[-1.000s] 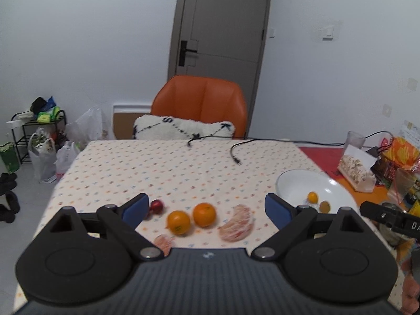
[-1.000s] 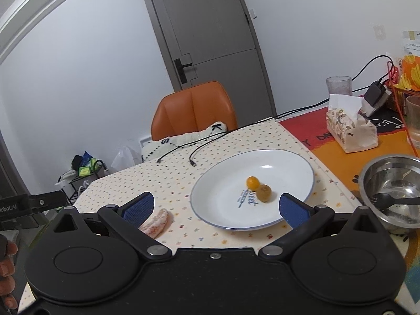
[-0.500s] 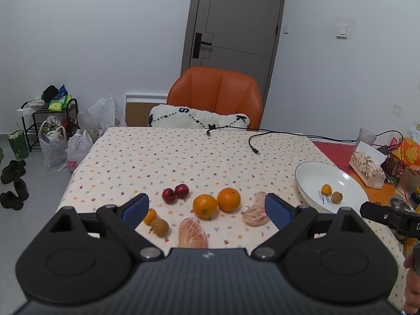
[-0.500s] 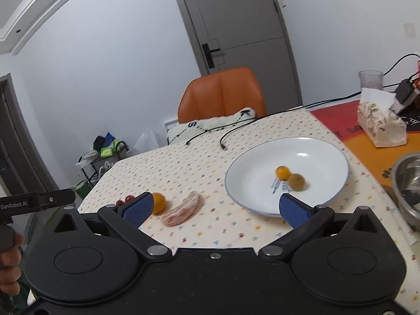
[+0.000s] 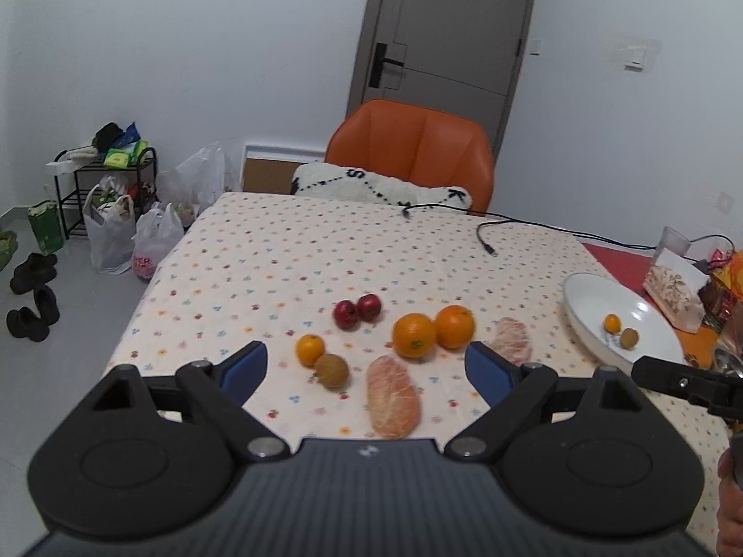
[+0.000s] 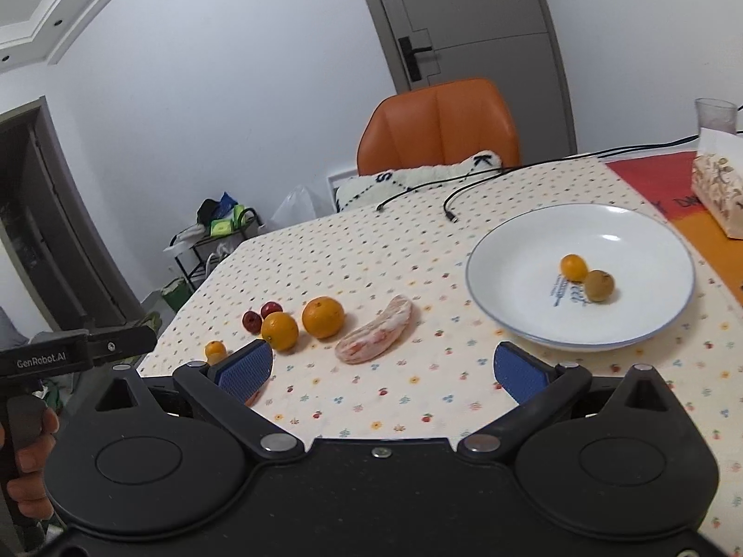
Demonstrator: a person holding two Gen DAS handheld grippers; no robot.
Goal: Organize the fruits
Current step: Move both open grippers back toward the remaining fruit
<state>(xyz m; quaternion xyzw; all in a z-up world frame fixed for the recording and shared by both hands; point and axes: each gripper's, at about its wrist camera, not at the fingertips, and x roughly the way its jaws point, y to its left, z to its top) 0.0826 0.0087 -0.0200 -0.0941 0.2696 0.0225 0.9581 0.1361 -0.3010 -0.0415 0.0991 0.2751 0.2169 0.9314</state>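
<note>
Table edge: the dotted tablecloth [image 5: 288, 250] drops off at the left; the floor with bags and shoes is just past it.
Open room: the far half of the cloth is bare but for a black cable [image 5: 487, 232].
Left gripper [image 5: 367, 371]: its blue fingers are spread wide with nothing between them, and they have just come a little closer together. It hangs over the near fruit.
Right gripper [image 6: 381, 366]: spread wide, pinching nothing, above bare cloth.
Fruit row: two red fruits [image 5: 357, 311], two oranges [image 5: 432, 329], a small orange [image 5: 310, 349] and a brown fruit [image 5: 332, 370] touching it.
Near peeled wedge [image 5: 392, 397]: long way runs from near to far.
Far peeled wedge [image 6: 375, 336]: lies slanted, one end toward the plate.
Plate [image 6: 511, 241]: on the right, holding a tiny orange [image 6: 573, 267] touching a brown fruit.
</note>
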